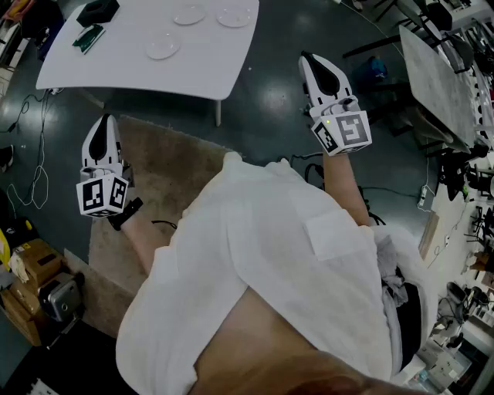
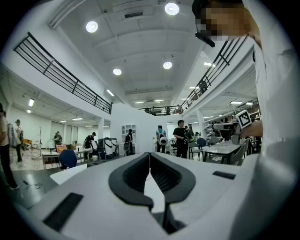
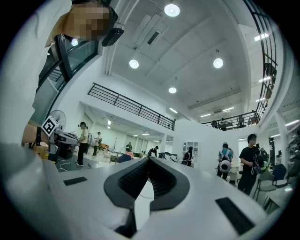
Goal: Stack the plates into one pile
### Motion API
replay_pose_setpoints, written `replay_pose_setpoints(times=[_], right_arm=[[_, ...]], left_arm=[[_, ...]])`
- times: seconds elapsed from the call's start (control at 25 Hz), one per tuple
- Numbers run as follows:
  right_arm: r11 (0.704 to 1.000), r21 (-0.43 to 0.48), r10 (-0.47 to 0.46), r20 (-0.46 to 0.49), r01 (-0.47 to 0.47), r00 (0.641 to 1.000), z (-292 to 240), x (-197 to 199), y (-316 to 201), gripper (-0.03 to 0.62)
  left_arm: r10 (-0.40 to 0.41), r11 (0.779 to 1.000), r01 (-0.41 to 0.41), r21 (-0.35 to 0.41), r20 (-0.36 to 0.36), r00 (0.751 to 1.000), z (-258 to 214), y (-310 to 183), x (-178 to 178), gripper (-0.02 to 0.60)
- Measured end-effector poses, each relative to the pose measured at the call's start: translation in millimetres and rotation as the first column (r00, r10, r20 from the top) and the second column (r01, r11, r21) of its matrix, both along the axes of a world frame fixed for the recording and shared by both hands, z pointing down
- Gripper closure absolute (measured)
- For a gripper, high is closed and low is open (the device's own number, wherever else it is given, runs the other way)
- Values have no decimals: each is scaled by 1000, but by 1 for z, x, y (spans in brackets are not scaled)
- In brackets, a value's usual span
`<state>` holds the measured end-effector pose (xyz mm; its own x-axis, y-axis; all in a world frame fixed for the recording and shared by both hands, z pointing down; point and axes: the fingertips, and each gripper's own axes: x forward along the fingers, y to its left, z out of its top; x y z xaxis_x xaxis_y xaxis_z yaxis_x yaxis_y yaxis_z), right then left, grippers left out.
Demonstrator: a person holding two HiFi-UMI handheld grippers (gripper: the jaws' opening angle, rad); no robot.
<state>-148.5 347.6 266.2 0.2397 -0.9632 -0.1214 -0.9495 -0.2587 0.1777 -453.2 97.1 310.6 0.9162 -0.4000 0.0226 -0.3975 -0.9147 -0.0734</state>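
My left gripper (image 1: 103,125) and right gripper (image 1: 310,62) were both pressed together, empty. The three plates (image 1: 163,46) lay apart on the table (image 1: 131,73), upper left; I'd have opened the jaws before approaching a rim level.

Left tongs (image 1: 106,119), right tongs (image 1: 307,58): jaws together, empty, held level.

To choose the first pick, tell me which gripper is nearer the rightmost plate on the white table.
Right. In the head view the right gripper hangs just past the table's near-right corner, below-right of that plate; the left gripper is much farther, down to its left.
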Motion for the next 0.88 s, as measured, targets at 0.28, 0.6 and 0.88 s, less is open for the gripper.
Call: replay_pose_setpoints(times=[0.28, 0.6, 0.88], right_arm=[[1000, 13, -2, 24, 2, 1000, 0, 0, 8, 568], [998, 63, -26, 114, 19, 993, 9, 0, 6, 565], [998, 46, -54, 116, 49, 992, 14, -12, -16, 565]], left_arm=[[0, 1000, 0, -6, 10, 1000, 2, 8, 0, 569], [-6, 1000, 6, -15, 27, 1000, 10, 14, -7, 569], [-17, 1000, 18, -25, 59, 998, 23, 5, -22, 569]])
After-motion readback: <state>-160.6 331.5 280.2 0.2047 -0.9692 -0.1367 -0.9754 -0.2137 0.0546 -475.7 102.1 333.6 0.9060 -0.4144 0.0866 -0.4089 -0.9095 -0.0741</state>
